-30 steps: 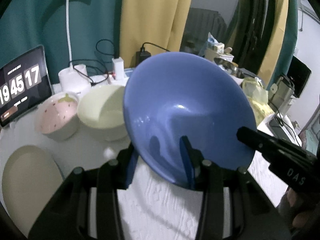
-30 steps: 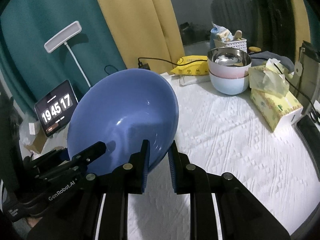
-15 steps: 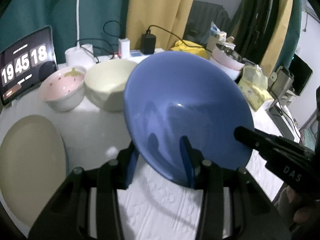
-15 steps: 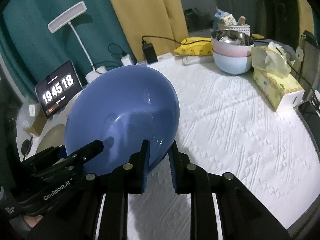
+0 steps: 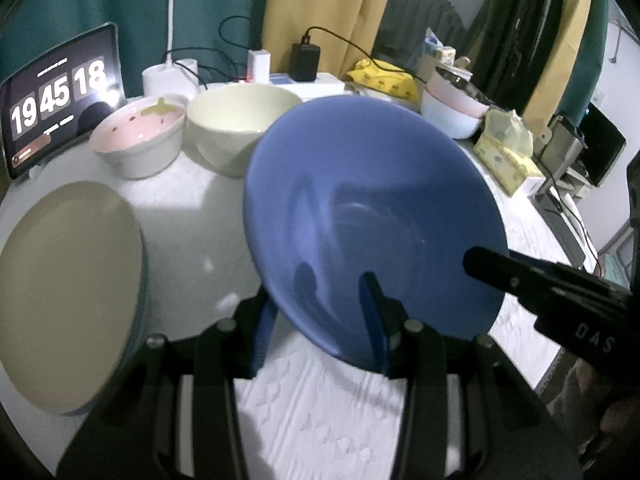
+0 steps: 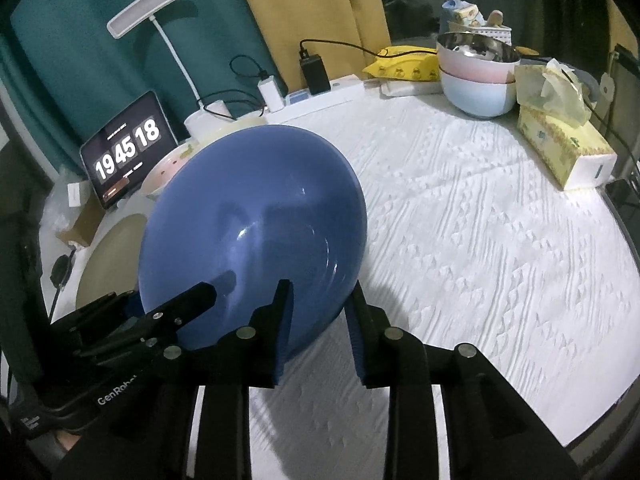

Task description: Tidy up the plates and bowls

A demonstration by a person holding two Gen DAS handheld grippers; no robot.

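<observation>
Left wrist view: left hand-held gripper (image 5: 320, 320) is clamped on the near rim of the blue bowl (image 5: 372, 216), one finger inside the bowl, the other outside under the wall; bowl tilted, mouth toward the camera, held above the white-covered desk (image 5: 320, 412); nothing visible in it. Only this view gives the left side clearly: beige plate (image 5: 68, 288) flat at near left, atop what looks like another plate edge; pink strawberry bowl (image 5: 138, 136) and cream bowl (image 5: 240, 124) side by side behind it, both look empty; cream bowl sits just behind the blue bowl's far rim, contact can't be told. Right hand-held gripper (image 5: 520, 280) enters from the right, tip over the blue bowl's right rim; its jaws not readable here.

Right wrist view: right hand-held gripper (image 6: 320, 332) straddles the blue bowl's (image 6: 256, 232) near-right rim; jaws have just been opening, rim sits between the fingers, with a clear gap on the outer side, so not pinching. Left hand-held gripper (image 6: 152, 320) seen from the side at the bowl's near-left rim. This view alone shows the open right half of the desk (image 6: 480, 240); stacked bowls (image 6: 476, 80) at far right: metal bowl nested in a pink one, on a pale blue one; contents of the metal bowl unclear; tissue box (image 6: 560, 148) just right of the stack. Clock display (image 6: 128, 148) at far left in both views; pink bowl and beige plate mostly hidden behind the blue bowl here.
</observation>
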